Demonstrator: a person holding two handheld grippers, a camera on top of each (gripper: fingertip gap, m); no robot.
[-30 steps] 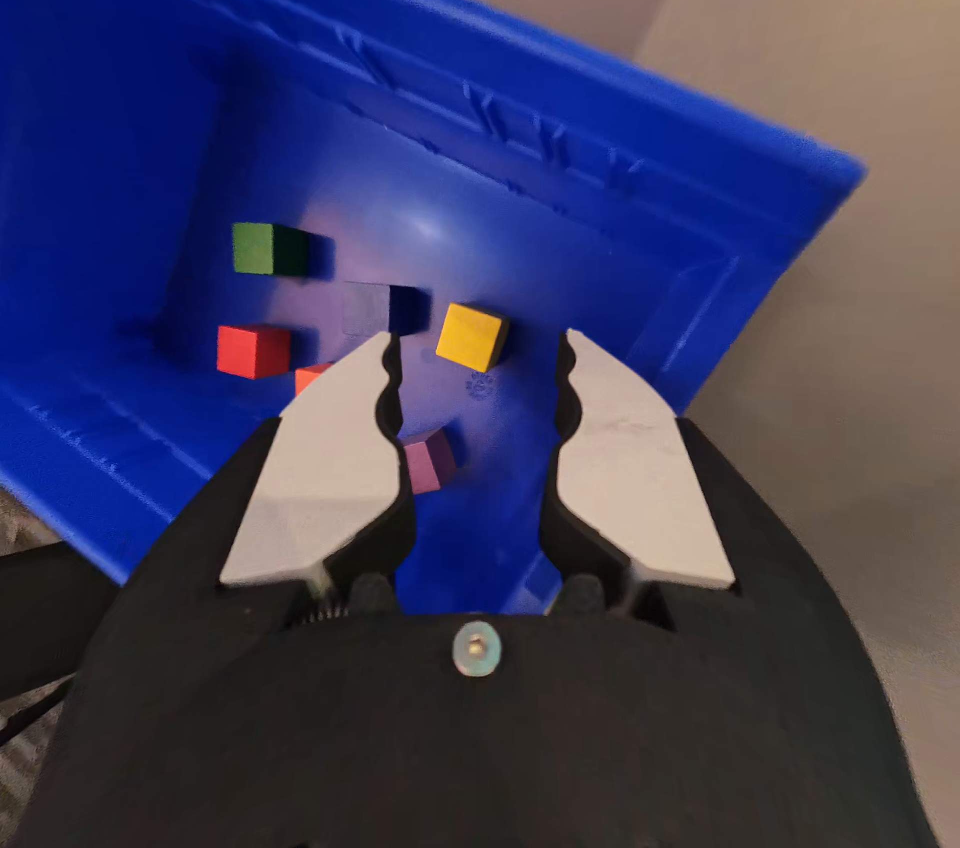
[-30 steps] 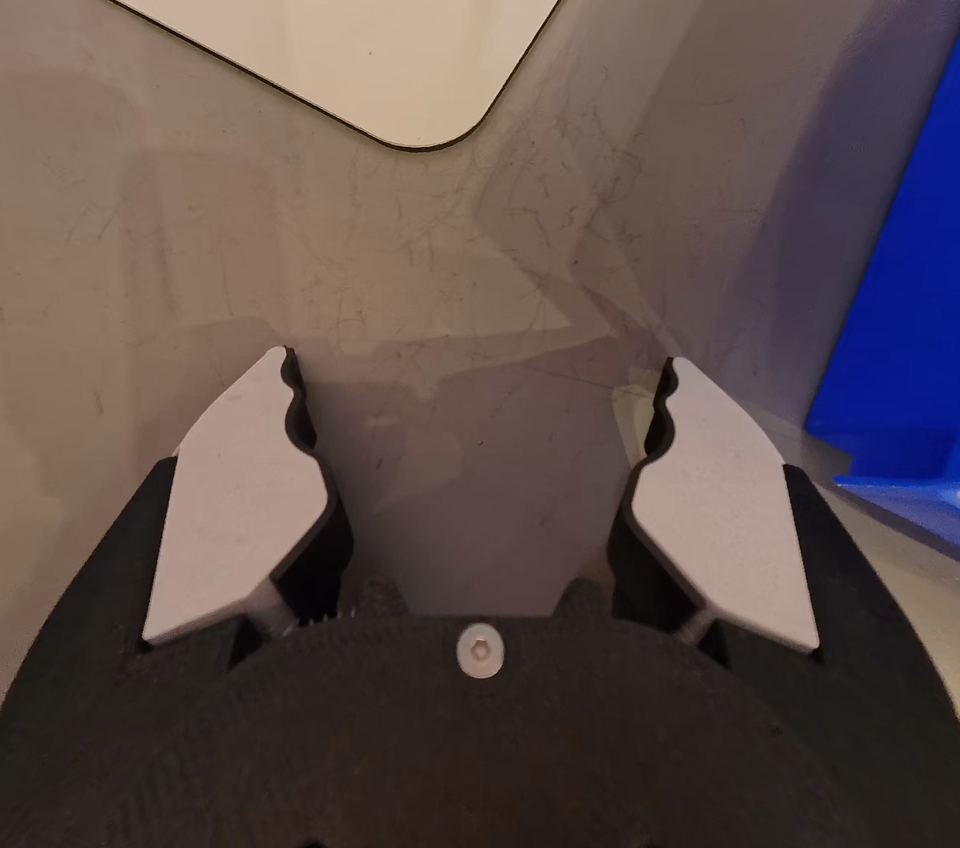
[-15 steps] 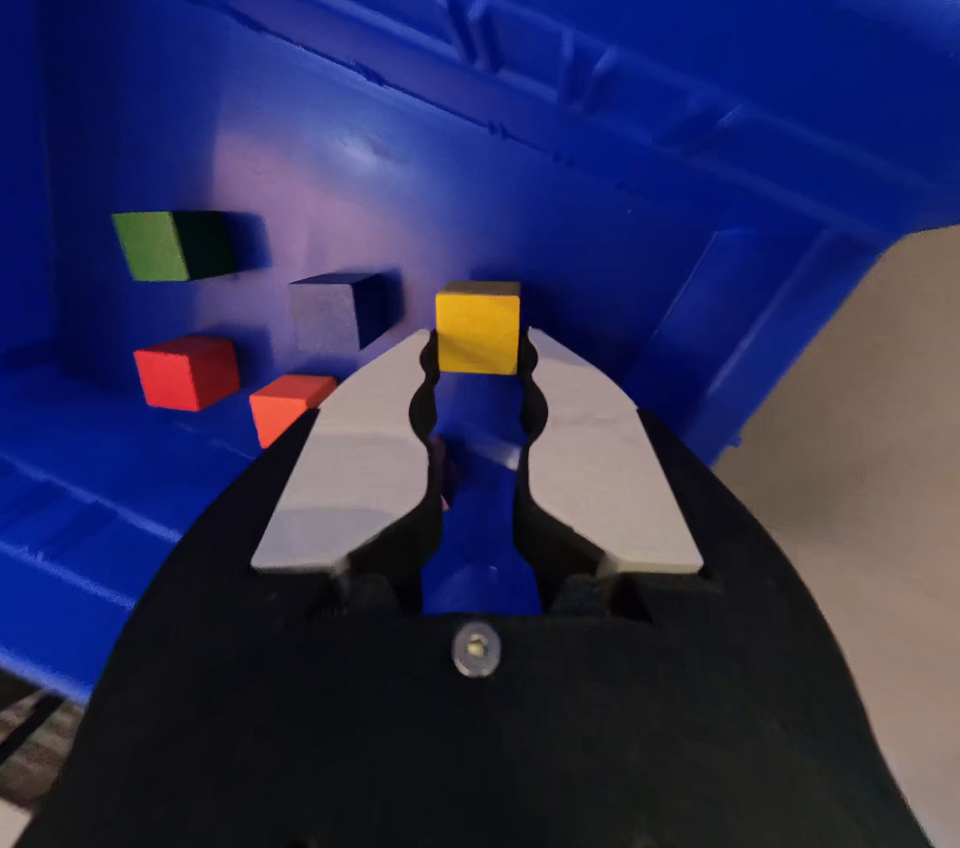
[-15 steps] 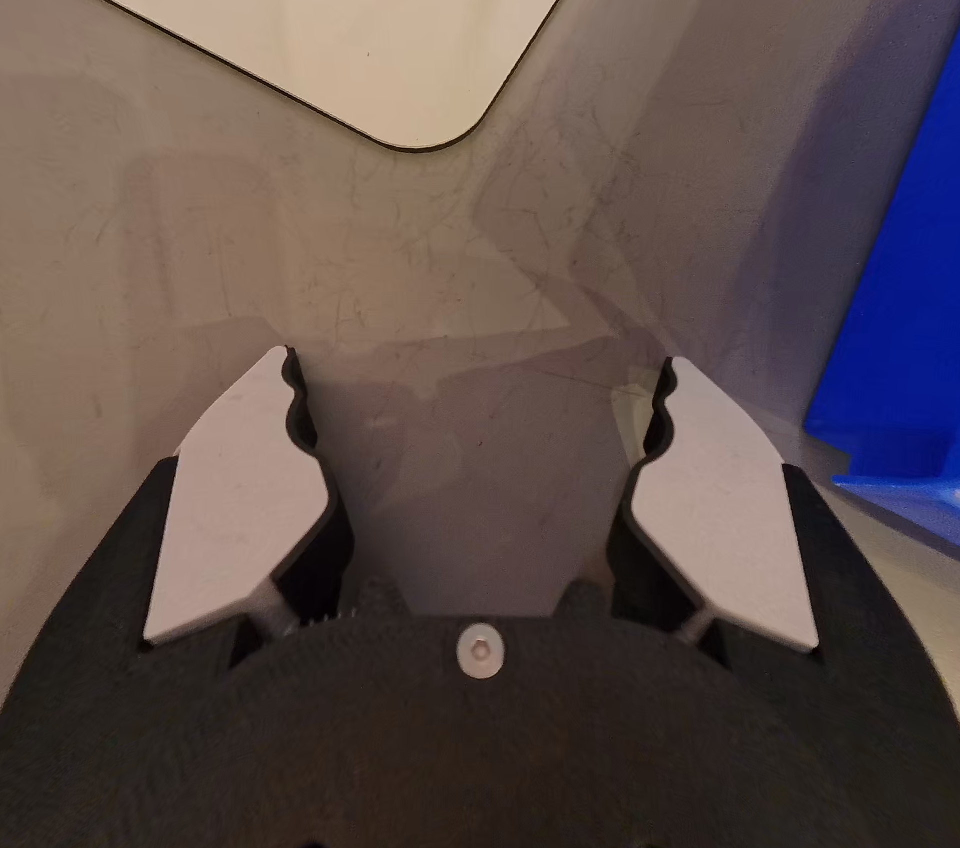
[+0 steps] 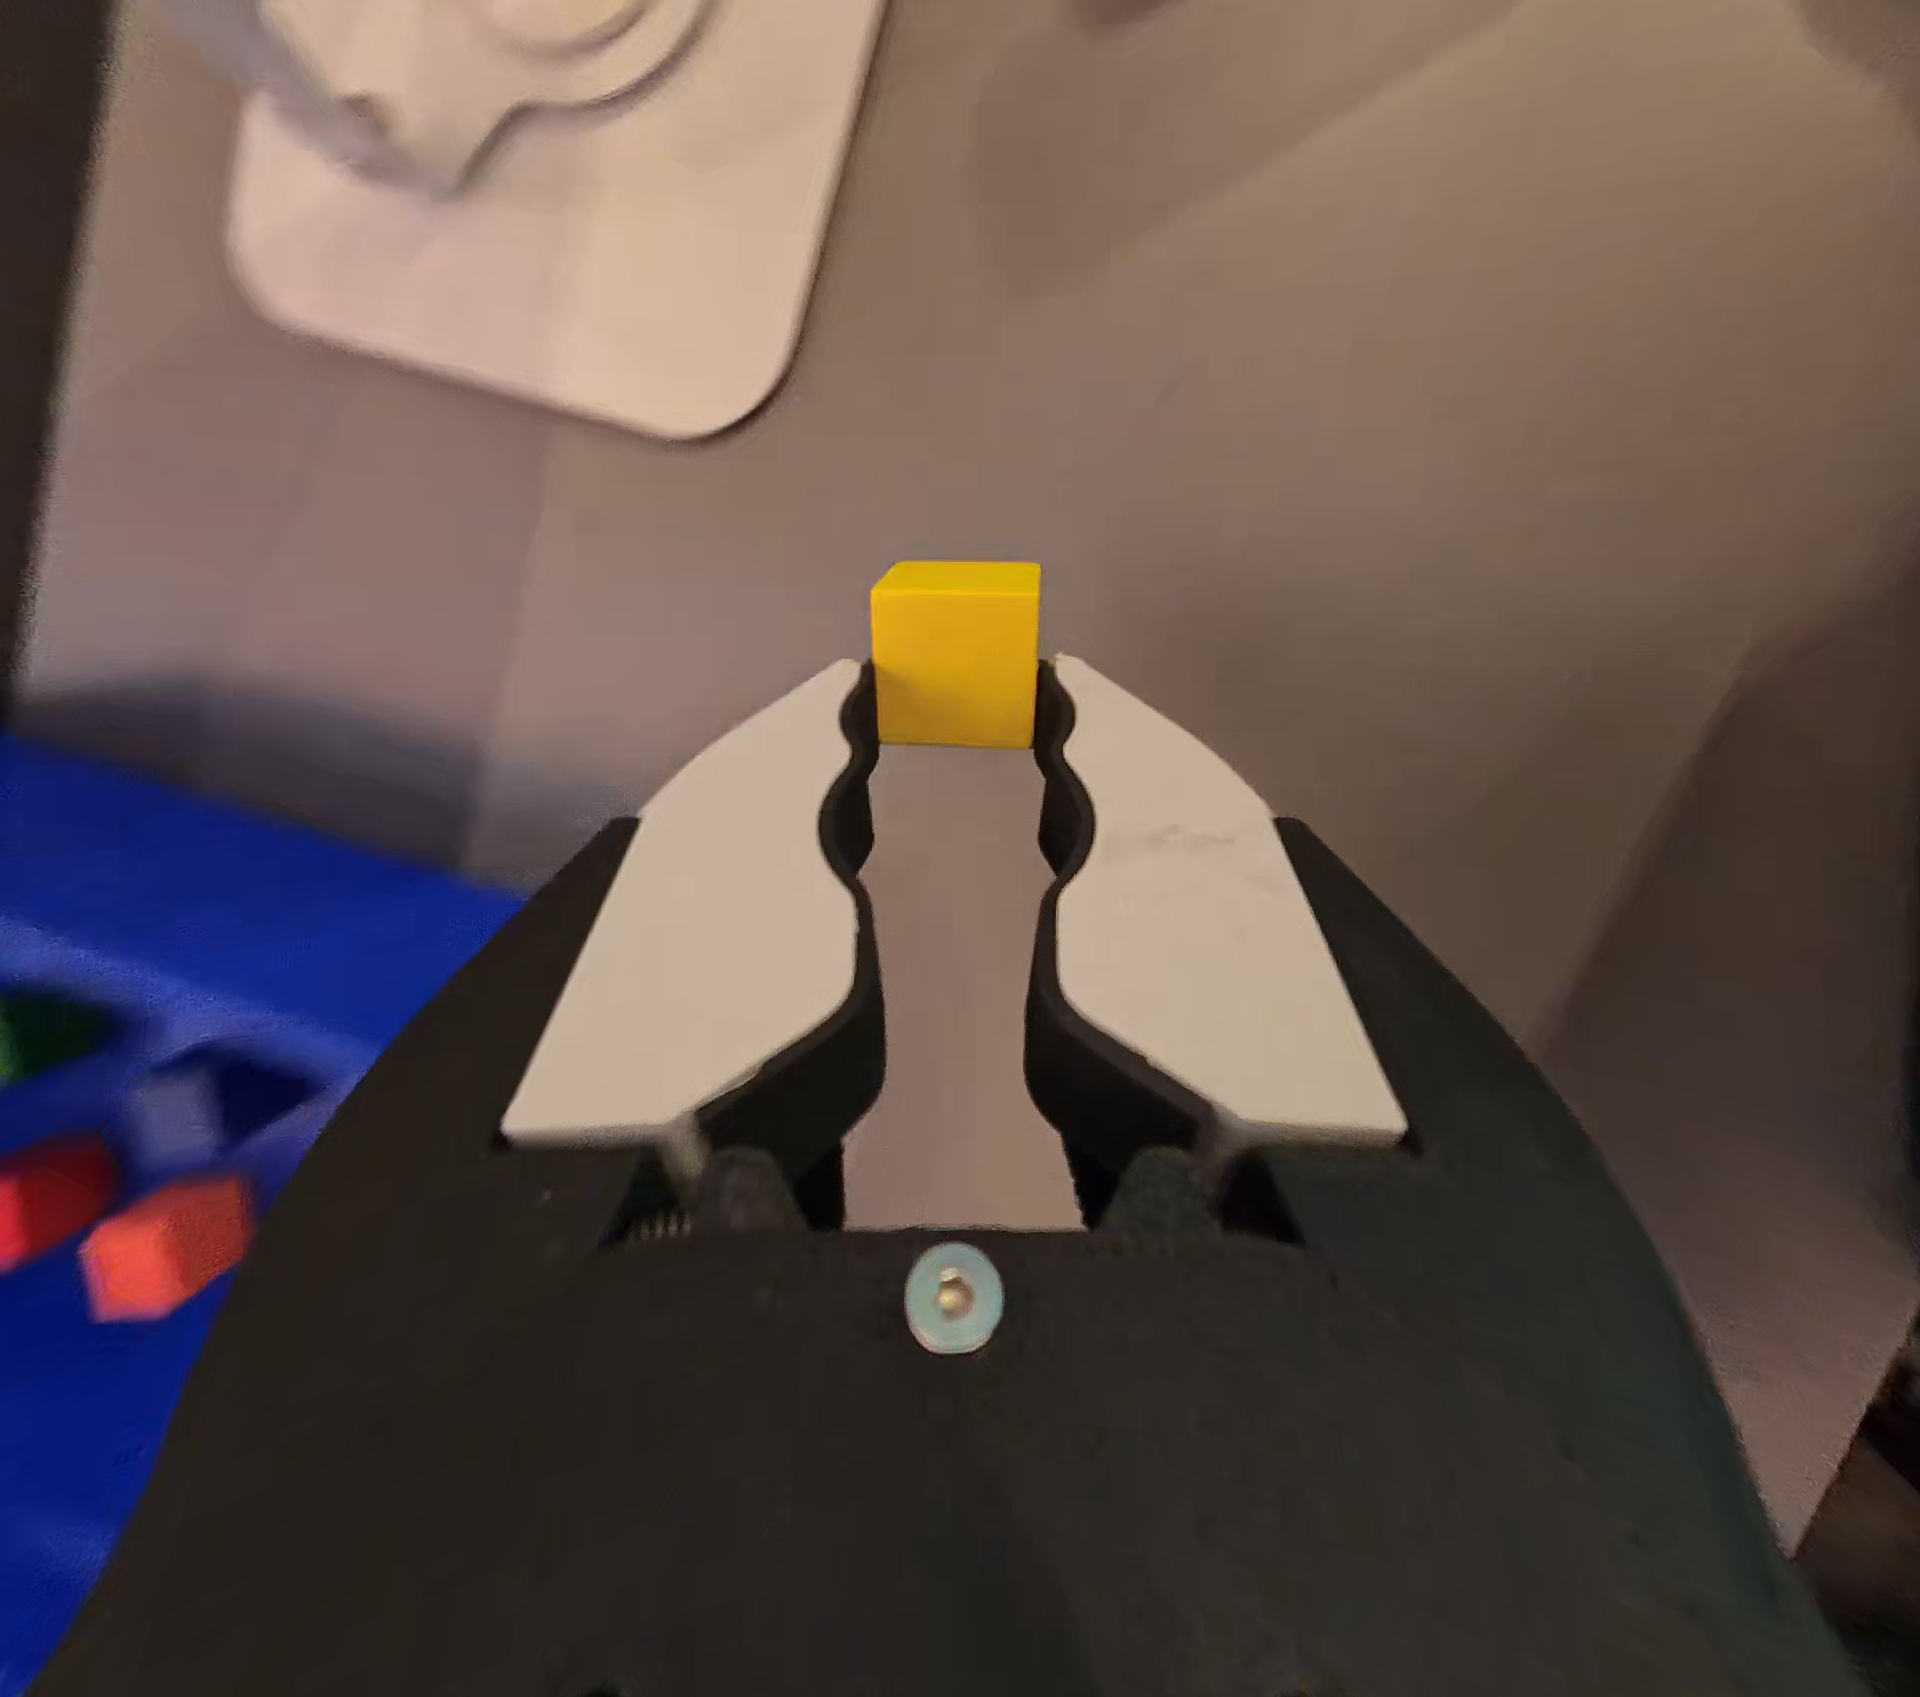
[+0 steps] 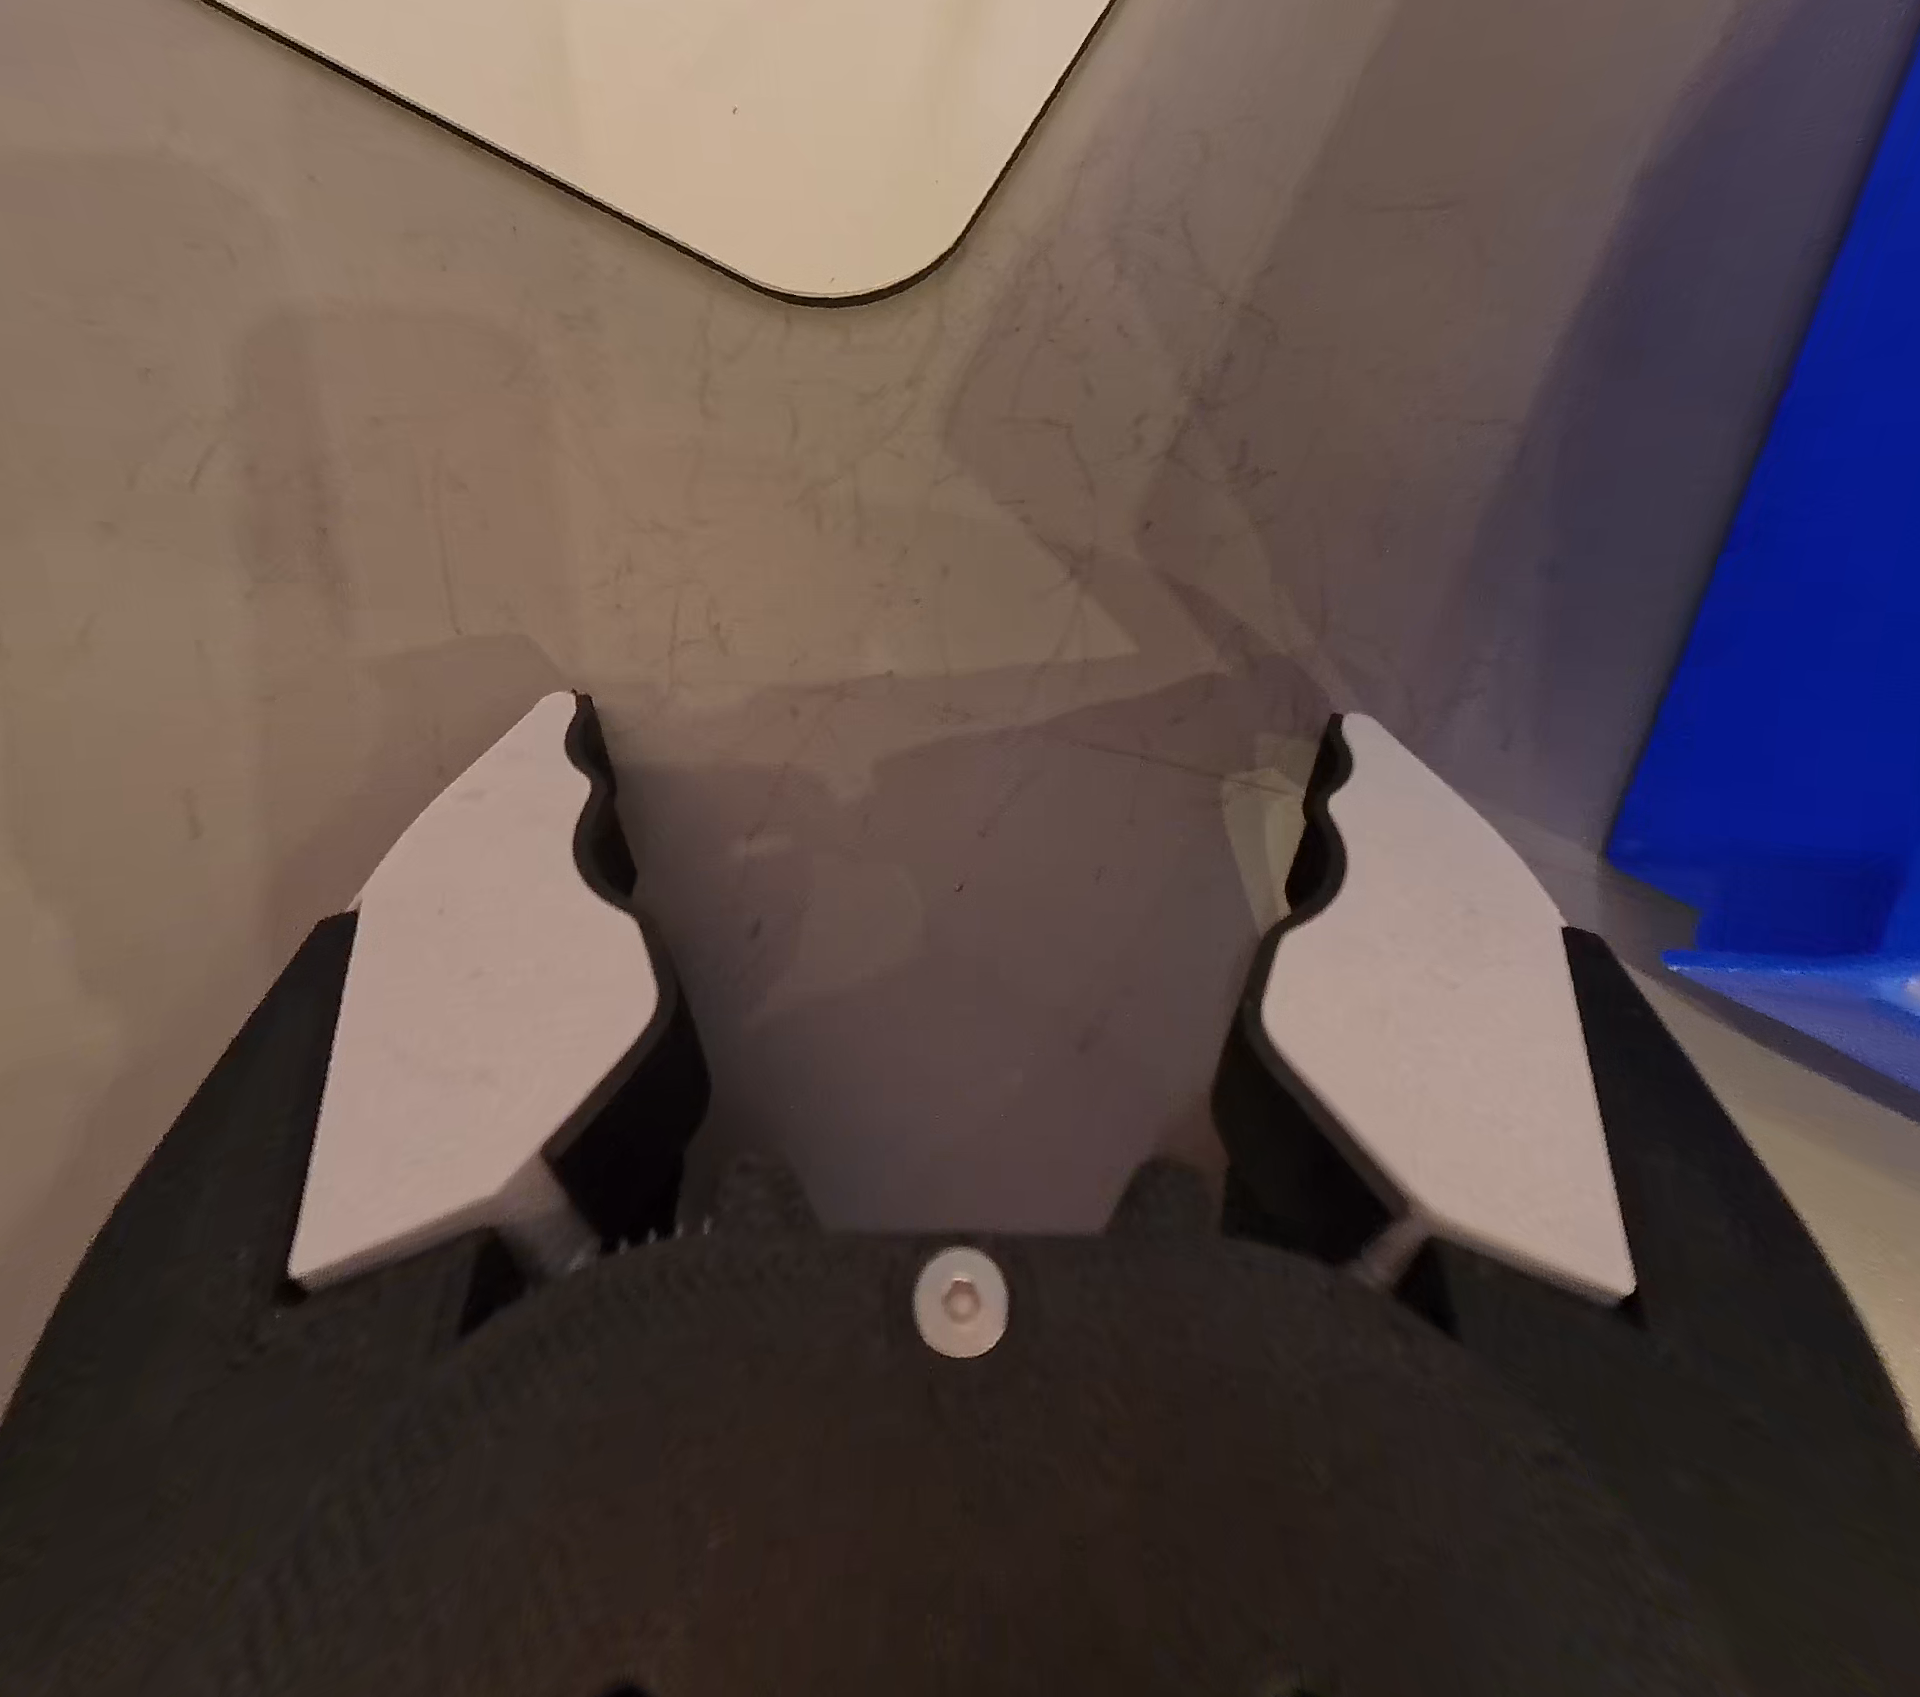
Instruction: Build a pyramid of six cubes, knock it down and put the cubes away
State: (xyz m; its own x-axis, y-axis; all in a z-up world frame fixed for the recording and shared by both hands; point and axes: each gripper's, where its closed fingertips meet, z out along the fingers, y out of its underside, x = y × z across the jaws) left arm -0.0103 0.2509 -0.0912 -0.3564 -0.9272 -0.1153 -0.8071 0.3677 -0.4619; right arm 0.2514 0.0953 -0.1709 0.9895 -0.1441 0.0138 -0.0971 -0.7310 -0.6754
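Between the tips of the left gripper, a yellow cube is pinched by its 2 side faces, both pads pressing on it, with most of the cube standing proud of the fingers. That shallow tip hold likely leaves its underside free, so it can be set flat on the grey bench as a first base cube. At 8 o'clock in the left wrist view the blue bin lies blurred, holding a red cube and an orange cube; green and dark shapes beside them are too smeared to name, so the pyramid looks barely begun. A white board with a clear round piece lies at 11 o'clock. The right gripper hangs low over bare bench with its fingers spread wide on nothing, probably waiting its turn, the bin's wall at its 3 o'clock.
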